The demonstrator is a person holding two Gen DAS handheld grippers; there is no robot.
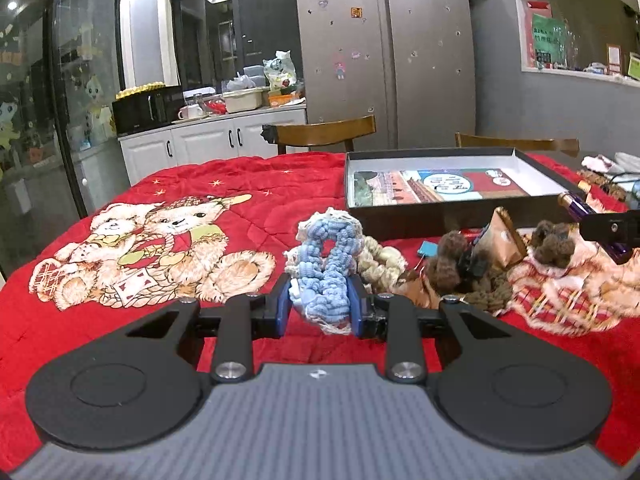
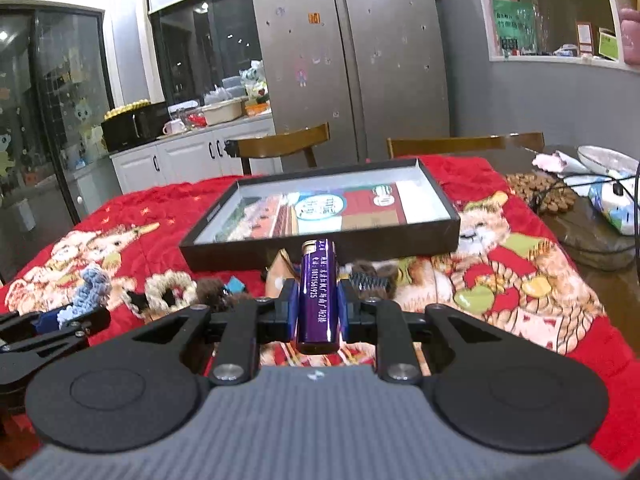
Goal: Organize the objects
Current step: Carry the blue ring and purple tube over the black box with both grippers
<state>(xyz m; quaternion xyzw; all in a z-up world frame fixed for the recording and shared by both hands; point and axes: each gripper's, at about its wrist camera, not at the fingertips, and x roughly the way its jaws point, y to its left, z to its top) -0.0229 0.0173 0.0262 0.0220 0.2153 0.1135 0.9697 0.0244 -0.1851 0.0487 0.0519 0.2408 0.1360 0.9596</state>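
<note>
Left wrist view: left gripper [image 1: 322, 300] clamped on blue scrunchie [image 1: 326, 258], held above red blanket [image 1: 248, 184]. Cream scrunchie [image 1: 380, 260] just beside it, brown scrunchies [image 1: 450, 264] further rt. Open black box [image 1: 452, 188] behind pile.

Right wrist view: right gripper [image 2: 318, 308] clamped on purple lighter [image 2: 316, 292], lighter upright btw pads, in front of box [image 2: 320, 248] near wall. Left gripper [image 2: 60, 320] w/ blue scrunchie [image 2: 94, 284] at left edge.

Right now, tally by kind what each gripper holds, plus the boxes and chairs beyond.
Purple cylindrical lighter: 1
Blue-and-white knitted scrunchie: 1
Shallow black cardboard box: 1
Wooden chairs: 2
Total: 5
</note>
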